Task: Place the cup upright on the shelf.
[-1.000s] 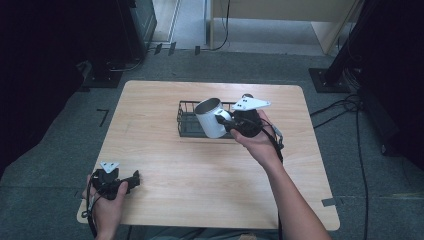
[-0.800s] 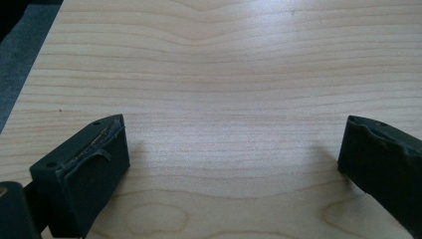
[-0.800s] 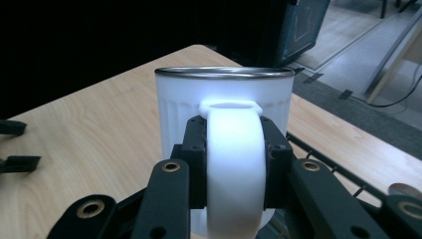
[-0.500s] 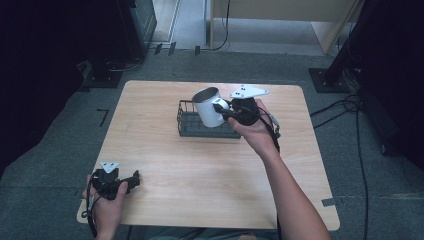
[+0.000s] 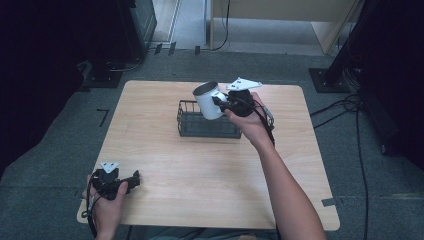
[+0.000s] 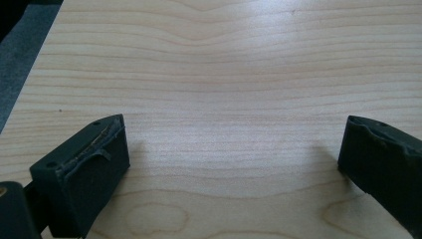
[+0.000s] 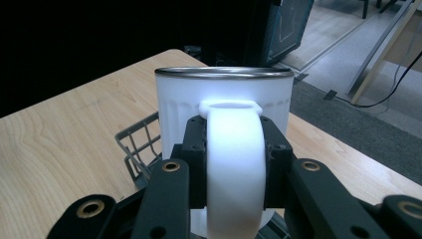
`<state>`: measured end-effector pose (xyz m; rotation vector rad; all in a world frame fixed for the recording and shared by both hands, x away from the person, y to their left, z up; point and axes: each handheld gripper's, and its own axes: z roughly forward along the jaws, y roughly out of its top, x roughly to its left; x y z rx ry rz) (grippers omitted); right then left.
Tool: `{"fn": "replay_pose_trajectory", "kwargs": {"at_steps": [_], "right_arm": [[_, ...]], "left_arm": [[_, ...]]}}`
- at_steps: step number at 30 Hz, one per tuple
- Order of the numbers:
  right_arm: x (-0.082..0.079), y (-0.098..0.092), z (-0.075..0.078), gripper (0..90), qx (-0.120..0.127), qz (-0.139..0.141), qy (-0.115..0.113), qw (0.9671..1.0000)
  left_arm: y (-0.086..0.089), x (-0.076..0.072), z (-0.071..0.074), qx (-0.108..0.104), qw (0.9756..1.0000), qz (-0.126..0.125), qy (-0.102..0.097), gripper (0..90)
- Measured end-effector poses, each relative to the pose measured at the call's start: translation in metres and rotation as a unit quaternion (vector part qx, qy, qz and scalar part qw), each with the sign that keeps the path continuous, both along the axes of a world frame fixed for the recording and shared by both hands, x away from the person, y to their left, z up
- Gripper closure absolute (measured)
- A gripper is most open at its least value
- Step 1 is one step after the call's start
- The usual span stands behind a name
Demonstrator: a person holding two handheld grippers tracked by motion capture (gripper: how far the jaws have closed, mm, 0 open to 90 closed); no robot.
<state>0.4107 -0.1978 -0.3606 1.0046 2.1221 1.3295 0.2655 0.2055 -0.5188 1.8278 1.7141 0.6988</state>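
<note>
At the lower left of the high view, our left gripper (image 5: 131, 181) rests near the front corner of the wooden table (image 5: 150, 150), its jaws standing wide apart with nothing between them; the left gripper view shows bare wood grain between the two black pads (image 6: 84, 169). Moving right to the upper middle of the frame, a dark wire basket (image 5: 200, 125) sits on the table, and our right gripper (image 5: 218, 101) holds a white mug (image 5: 207, 100) in the air over the basket's right part. In the right gripper view the jaws are clamped on the mug's white handle (image 7: 234, 164), the mug upright with its metal rim (image 7: 224, 73) level and the basket (image 7: 139, 144) below and to the left. To do this well, we judge we should keep the mug level, centre it over the basket's opening, and lower it straight so its base clears the wire wall before we loosen the grip. The near wire rim is what we could catch. Farther right, cables (image 5: 345, 107) lie on the grey floor, well away from the work.
</note>
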Motion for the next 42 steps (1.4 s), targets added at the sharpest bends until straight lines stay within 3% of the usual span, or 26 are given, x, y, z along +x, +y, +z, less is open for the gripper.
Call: {"fn": "replay_pose_trajectory", "kwargs": {"at_steps": [9, 16, 20, 31, 37, 42], "right_arm": [[0.007, -0.006, -0.017, 71.5, 0.001, 0.007, -0.003, 1.0], [0.01, -0.02, -0.028, 71.5, 0.025, 0.013, -0.005, 0.9996], [0.011, -0.025, -0.035, 71.5, 0.016, 0.014, 0.001, 0.9998], [0.008, -0.038, -0.049, 71.3, 0.021, 0.026, 0.007, 0.9994], [0.004, -0.04, -0.058, 71.0, -0.01, 0.033, 0.011, 0.9993], [0.003, -0.042, -0.06, 70.9, -0.002, 0.029, 0.024, 0.9993]], "left_arm": [[0.0, 0.0, 0.0, 0.0, 1.0, 0.0, 0.0, 0.0], [0.0, 0.0, 0.0, 0.0, 1.0, 0.0, 0.0, 0.0], [0.0, 0.0, 0.0, 0.0, 1.0, 0.0, 0.0, 0.0], [0.0, 0.0, 0.0, 0.001, 1.0, 0.0, 0.0, 0.0], [0.0, 0.0, 0.0, 0.001, 1.0, 0.0, 0.0, 0.0], [0.0, 0.0, 0.0, 0.0, 1.0, 0.0, 0.0, 0.0]]}}
